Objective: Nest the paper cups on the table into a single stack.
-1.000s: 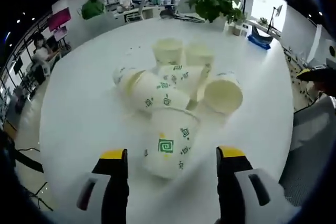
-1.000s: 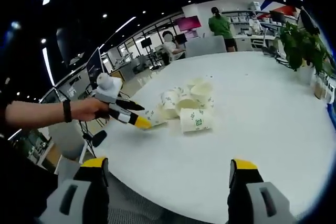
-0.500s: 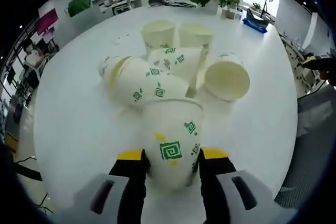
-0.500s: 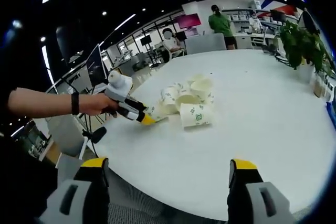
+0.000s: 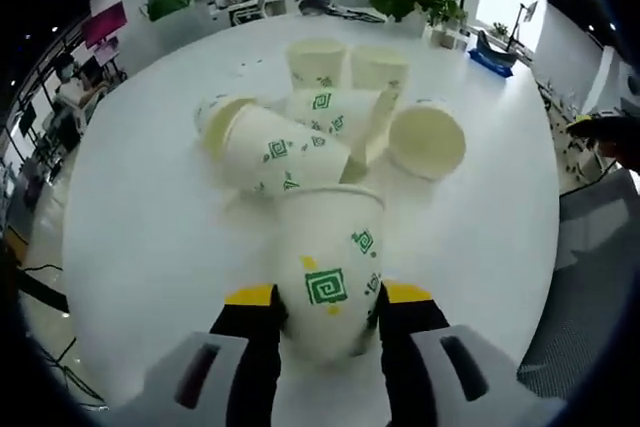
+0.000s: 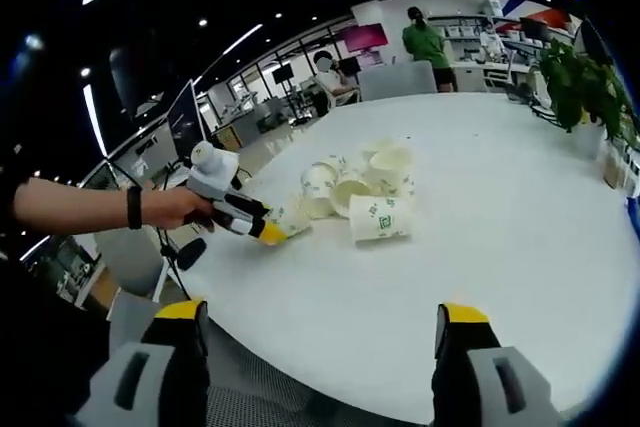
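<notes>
Left gripper (image 5: 325,299) has its jaws clamped on one paper cup (image 5: 325,272), squeezing it near the bottom w/ the open mouth pointing away, prob. so it can slide over another cup. The other cups (image 5: 330,122) lie in a heap on the white bench (image 5: 140,237) just past the jaws; some lie down, some stand. Right gripper (image 6: 312,332) hangs back, jaws wide apart w/ nothing between, heap well ahead.
</notes>
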A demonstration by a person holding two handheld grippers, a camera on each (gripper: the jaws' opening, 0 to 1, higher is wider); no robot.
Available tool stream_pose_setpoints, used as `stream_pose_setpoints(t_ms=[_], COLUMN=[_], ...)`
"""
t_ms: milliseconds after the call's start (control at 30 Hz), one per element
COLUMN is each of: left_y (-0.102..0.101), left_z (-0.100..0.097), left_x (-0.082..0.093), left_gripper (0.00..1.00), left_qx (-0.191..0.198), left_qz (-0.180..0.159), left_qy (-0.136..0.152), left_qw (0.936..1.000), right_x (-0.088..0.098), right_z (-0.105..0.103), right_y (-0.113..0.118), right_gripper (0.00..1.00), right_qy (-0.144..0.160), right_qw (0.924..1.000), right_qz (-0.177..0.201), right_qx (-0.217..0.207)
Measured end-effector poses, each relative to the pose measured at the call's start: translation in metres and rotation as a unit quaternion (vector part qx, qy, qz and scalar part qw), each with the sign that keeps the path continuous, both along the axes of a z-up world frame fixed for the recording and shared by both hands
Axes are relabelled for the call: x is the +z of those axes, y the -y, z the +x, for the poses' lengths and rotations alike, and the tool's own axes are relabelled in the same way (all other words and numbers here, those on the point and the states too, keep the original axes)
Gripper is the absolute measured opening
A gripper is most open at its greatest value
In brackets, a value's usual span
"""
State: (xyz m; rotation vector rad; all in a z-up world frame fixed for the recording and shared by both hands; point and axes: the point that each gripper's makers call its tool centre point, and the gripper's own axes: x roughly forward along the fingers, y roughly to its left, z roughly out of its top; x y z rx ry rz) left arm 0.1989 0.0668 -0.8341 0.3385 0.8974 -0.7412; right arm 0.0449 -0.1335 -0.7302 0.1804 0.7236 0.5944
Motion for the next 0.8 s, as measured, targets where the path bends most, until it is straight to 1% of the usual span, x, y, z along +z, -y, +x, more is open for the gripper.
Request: stream_pose_setpoints(t_ms=[100,300,533,700,800], left_y=[-0.006,-0.008,-0.006,-0.012,-0.013], left_z=[0.000,-0.004,-0.007,-0.008,-0.016], left_x=[-0.001,0.000,0.001,0.001,0.004], left_gripper=[0.37,0.37,0.37,0.37,0.37], left_qx=[0.012,0.013,0.009,0.015,0.013], left_qz=[-0.003,0.001,0.003,0.001,0.002], left_qy=[0.000,0.001,0.002,0.003,0.006], left_qw=[0.9999,0.9999,1.0000,0.9999,0.9999], right_x=[-0.001,-0.004,-0.004,-0.004,-0.003], right_z=[0.000,0.000,-0.001,-0.001,0.002], right_y=[-0.002,-0.007,-0.008,-0.007,-0.007], right_gripper=[0.95,0.94,0.94,0.94,0.94], right_qy=[0.000,-0.001,0.000,-0.001,0.001], right_qw=[1.0000,0.9999,0.9999,0.9998,0.9998], right_qz=[0.000,0.001,0.003,0.004,0.005], right_qx=[0.005,0.016,0.016,0.017,0.020])
